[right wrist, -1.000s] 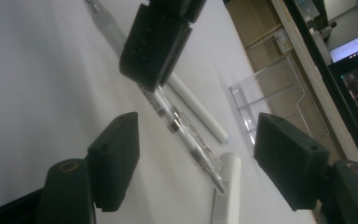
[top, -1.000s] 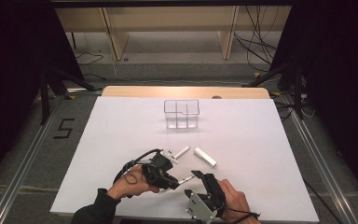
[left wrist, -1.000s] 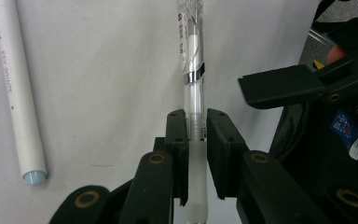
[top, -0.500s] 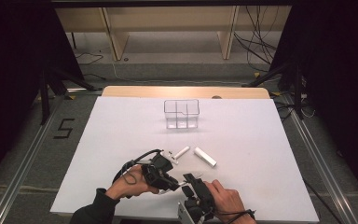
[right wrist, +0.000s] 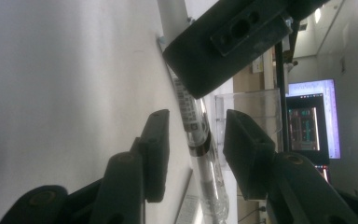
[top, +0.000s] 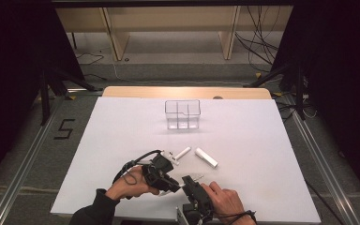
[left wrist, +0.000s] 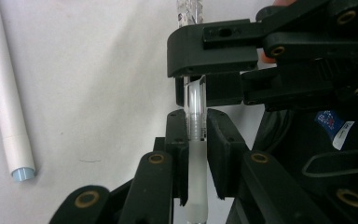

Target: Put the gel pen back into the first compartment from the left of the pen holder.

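Note:
A clear pen (left wrist: pixel 196 140) with a frosted end stands between the pads of my left gripper (left wrist: pixel 196 126), which is shut on it. In the high view that left gripper (top: pixel 166 180) sits low on the white table (top: pixel 122 140), near the front edge. My right gripper (top: pixel 192 185) faces it from the right. Its jaws have just been closing and now stand either side of the pen (right wrist: pixel 193 121), with a thin gap at each pad. The right gripper (right wrist: pixel 196 130) is open. One black jaw of the left gripper crosses the top of the right gripper view.
Two white markers (top: pixel 183 153) (top: pixel 206 157) lie just beyond the grippers; one marker (left wrist: pixel 2 93) shows at the left of the left gripper view. A clear divided box (top: pixel 183 114) stands farther back at the table's middle. A lit monitor (right wrist: pixel 312 121) is off to the side.
My right gripper has moved left and down toward the left gripper, and its jaws have narrowed around the pen. The left gripper has stayed put.

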`<state>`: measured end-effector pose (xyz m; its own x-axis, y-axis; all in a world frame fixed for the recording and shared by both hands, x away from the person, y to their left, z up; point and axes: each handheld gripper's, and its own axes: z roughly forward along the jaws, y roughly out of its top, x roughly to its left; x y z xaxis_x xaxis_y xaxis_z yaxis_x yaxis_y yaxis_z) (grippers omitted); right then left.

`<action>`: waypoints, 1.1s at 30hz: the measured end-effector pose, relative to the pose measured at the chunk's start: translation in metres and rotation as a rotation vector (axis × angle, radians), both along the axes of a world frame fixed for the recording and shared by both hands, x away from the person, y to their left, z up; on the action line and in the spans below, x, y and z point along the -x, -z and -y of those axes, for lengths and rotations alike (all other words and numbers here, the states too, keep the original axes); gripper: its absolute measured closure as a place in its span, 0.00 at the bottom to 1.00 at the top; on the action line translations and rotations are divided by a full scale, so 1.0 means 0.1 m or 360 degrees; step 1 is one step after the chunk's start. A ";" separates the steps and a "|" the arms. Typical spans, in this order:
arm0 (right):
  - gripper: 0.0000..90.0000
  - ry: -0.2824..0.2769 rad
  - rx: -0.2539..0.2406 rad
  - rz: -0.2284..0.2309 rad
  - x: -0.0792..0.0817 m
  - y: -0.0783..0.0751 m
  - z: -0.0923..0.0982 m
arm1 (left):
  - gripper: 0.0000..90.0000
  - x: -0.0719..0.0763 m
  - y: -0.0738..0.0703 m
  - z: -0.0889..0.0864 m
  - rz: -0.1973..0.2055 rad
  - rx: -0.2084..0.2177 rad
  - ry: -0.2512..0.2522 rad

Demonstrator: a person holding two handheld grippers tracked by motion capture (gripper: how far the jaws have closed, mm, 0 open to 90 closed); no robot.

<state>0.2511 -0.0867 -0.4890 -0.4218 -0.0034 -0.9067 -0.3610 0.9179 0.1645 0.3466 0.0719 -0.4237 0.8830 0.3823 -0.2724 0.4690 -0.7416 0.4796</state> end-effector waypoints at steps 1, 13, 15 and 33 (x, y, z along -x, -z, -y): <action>0.69 0.0006 0.0005 0.0003 0.01 0.01 0.00 | 0.88 0.00 0.00 0.00 -0.0002 -0.0005 0.0002; 0.79 -0.0053 0.0057 0.0063 0.02 0.05 -0.02 | 0.88 -0.01 0.01 0.01 -0.0018 -0.0013 0.0008; 0.82 -0.0057 0.0069 0.0077 0.03 0.05 -0.03 | 0.88 0.00 0.02 0.01 -0.0022 -0.0015 0.0006; 0.88 -0.0070 0.0136 0.0089 0.03 0.10 0.00 | 0.65 0.02 -0.04 -0.06 0.0008 -0.0027 0.0008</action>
<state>0.2479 -0.0866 -0.4993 -0.3685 -0.0994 -0.9243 -0.4077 0.9108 0.0646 0.3442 0.0780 -0.4194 0.8863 0.3822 -0.2616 0.4628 -0.7520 0.4694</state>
